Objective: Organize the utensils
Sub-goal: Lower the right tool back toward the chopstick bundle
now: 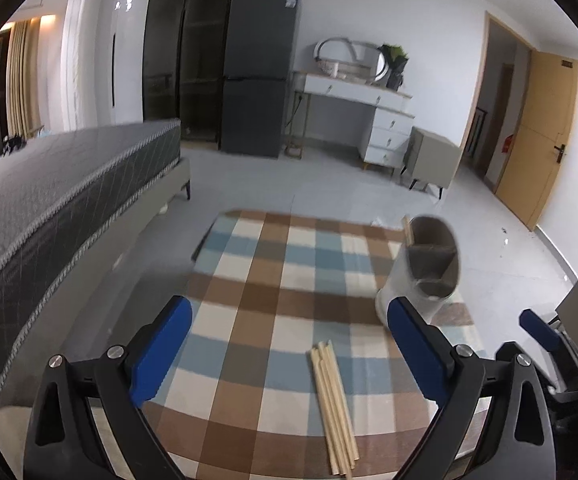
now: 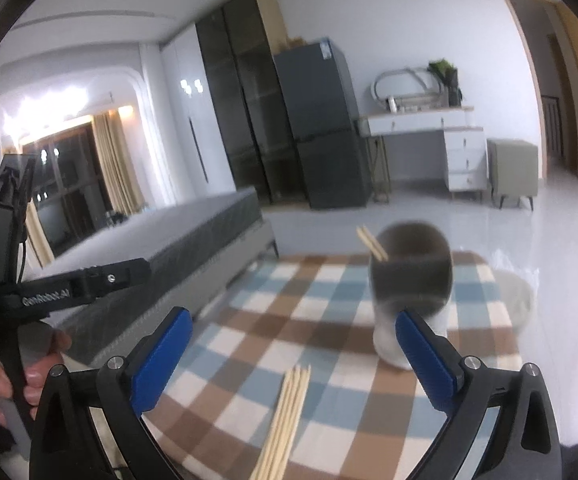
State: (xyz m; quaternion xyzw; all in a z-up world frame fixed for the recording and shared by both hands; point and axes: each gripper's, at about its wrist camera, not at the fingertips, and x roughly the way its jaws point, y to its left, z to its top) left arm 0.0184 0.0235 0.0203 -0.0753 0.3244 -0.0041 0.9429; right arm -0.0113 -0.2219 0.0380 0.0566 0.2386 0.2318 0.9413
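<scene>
Several wooden chopsticks [image 1: 335, 406] lie bundled on the checked tablecloth [image 1: 273, 312], near its front edge. They also show in the right wrist view [image 2: 285, 420]. A white utensil holder [image 1: 421, 272] with grey divided compartments stands at the right, with a chopstick or two [image 2: 372, 243] sticking out of its far compartment. My left gripper [image 1: 289, 344] is open and empty above the cloth, just behind the bundle. My right gripper [image 2: 293, 352] is open and empty, with the holder [image 2: 411, 280] just past its right finger.
A grey bed [image 1: 69, 200] runs along the left of the table. A dark fridge [image 1: 257, 76], a white desk [image 1: 369, 108] and a stool [image 1: 433, 160] stand at the far wall. The left gripper's handle [image 2: 61, 288] and a hand show at the right view's left edge.
</scene>
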